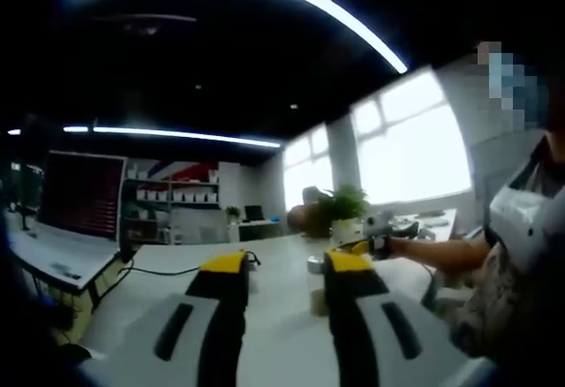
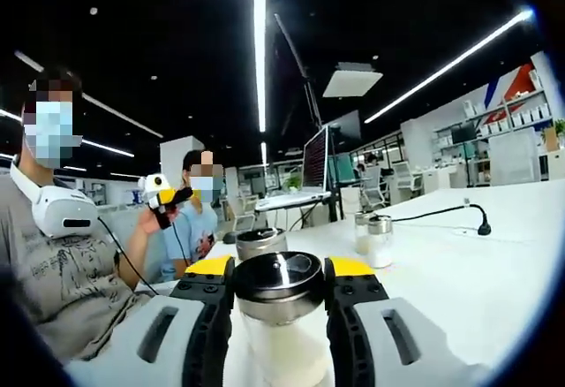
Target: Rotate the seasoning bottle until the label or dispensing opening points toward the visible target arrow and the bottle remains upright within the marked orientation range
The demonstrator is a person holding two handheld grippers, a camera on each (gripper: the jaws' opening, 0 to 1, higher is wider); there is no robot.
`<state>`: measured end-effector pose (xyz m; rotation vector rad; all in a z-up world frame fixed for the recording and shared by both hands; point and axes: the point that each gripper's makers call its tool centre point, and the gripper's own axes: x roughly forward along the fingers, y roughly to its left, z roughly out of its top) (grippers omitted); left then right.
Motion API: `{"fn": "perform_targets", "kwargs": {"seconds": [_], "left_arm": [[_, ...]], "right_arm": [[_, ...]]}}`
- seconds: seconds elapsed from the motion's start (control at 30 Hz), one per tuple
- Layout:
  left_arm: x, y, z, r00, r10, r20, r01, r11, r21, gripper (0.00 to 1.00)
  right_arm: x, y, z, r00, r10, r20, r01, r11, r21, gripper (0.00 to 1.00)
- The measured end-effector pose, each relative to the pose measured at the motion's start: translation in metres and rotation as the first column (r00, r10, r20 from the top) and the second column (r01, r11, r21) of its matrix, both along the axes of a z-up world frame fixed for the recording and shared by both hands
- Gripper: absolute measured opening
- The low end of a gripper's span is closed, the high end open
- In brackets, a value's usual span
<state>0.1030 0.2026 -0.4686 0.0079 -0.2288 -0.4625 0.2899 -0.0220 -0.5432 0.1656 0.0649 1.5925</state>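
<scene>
- My right claw [image 2: 281, 292] pinches the seasoning bottle [image 2: 281, 316] between its two yellow-tipped jaws, one pressed on each side just under the metal cap.
- The bottle stands upright over the white tabletop [image 2: 459, 263], its pale contents showing below the cap.
- Beyond it on the tabletop I see a second metal-lidded jar [image 2: 261, 242], and to the right two small shakers [image 2: 374, 239] close together, with a black cable [image 2: 441, 213] running past them.
- My left claw [image 1: 284, 268] is spread and holds nothing, its jaws apart above the tabletop.
- In the left gripper view a potted plant [image 1: 342, 210] stands farther back on the tabletop.
</scene>
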Motion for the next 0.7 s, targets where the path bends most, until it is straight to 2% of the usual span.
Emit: {"fn": "perform_targets", "kwargs": {"seconds": [0.1,0.13,0.17,0.2,0.23,0.27,0.3,0.33,0.37,0.4,0.43,0.47,0.5,0.53,0.57,0.6,0.63,0.7], "left_arm": [[0.001,-0.001,-0.001,1.0,-0.004,-0.002,0.004,1.0,0.005,0.36],[0.001,-0.002,-0.001,1.0,-0.004,-0.003,0.004,1.0,0.007,0.36],[0.001,-0.001,-0.002,1.0,-0.004,-0.003,0.004,1.0,0.007,0.36],[0.001,-0.001,-0.002,1.0,-0.004,-0.003,0.004,1.0,0.006,0.36],[0.002,-0.001,-0.002,1.0,-0.004,-0.004,0.004,1.0,0.004,0.36],[0.003,-0.001,-0.002,1.0,-0.003,-0.006,0.003,1.0,0.003,0.36],[0.003,0.0,-0.003,1.0,-0.001,-0.008,0.001,1.0,0.004,0.36],[0.004,0.0,-0.004,1.0,0.0,-0.008,0.0,1.0,0.006,0.36],[0.004,0.0,-0.004,1.0,0.0,-0.008,0.0,1.0,0.006,0.36],[0.004,0.0,-0.005,1.0,-0.001,-0.008,0.001,1.0,0.006,0.35],[0.004,0.0,-0.006,1.0,-0.002,-0.008,0.002,1.0,0.004,0.35],[0.004,0.0,-0.006,1.0,-0.002,-0.009,0.002,1.0,0.001,0.35],[0.004,0.001,-0.006,1.0,-0.002,-0.01,0.002,1.0,-0.002,0.35],[0.004,0.001,-0.007,1.0,-0.001,-0.01,0.001,1.0,-0.003,0.35],[0.004,0.001,-0.007,1.0,0.0,-0.011,0.0,1.0,-0.003,0.35],[0.003,0.001,-0.006,1.0,0.001,-0.008,-0.001,1.0,-0.002,0.35],[0.002,0.001,-0.006,1.0,0.0,-0.006,0.0,1.0,-0.001,0.35],[0.0,0.002,-0.004,1.0,-0.001,0.0,0.001,1.0,-0.003,0.35]], "right_arm": [[-0.01,0.004,0.001,1.0,-0.007,0.021,0.007,1.0,0.002,0.41],[0.0,0.0,0.0,0.998,-0.051,0.04,0.052,0.999,-0.01,0.45],[0.001,0.0,0.004,0.996,-0.085,0.04,0.085,0.996,0.004,0.56],[-0.003,0.001,0.013,0.995,-0.1,-0.015,0.101,0.994,0.052,0.72],[0.0,-0.001,0.017,0.989,-0.135,-0.062,0.139,0.988,0.062,0.78],[0.001,-0.003,0.021,0.981,-0.18,-0.065,0.185,0.98,0.072,0.78],[0.003,-0.003,0.024,0.974,-0.221,-0.051,0.225,0.97,0.09,0.73],[0.008,-0.006,0.027,0.954,-0.3,-0.031,0.301,0.946,0.119,0.69],[0.004,-0.006,0.027,0.947,-0.322,-0.02,0.322,0.937,0.138,0.65],[0.001,-0.005,0.022,0.936,-0.347,-0.054,0.351,0.929,0.113,0.63],[0.002,-0.005,0.019,0.919,-0.389,-0.061,0.393,0.914,0.102,0.62],[0.003,-0.007,0.02,0.897,-0.44,-0.05,0.442,0.89,0.112,0.62],[0.006,-0.01,0.018,0.864,-0.501,-0.052,0.504,0.857,0.105,0.59],[0.008,-0.012,0.016,0.84,-0.541,-0.021,0.541,0.836,0.095,0.56],[0.009,-0.015,0.01,0.804,-0.595,0.009,0.594,0.802,0.061,0.52],[0.01,-0.016,0.009,0.781,-0.622,0.058,0.619,0.783,0.056,0.5],[0.01,-0.016,0.007,0.765,-0.64,0.068,0.638,0.768,0.043,0.5],[0.01,-0.014,0.005,0.748,-0.661,0.062,0.66,0.75,0.042,0.49]]}}
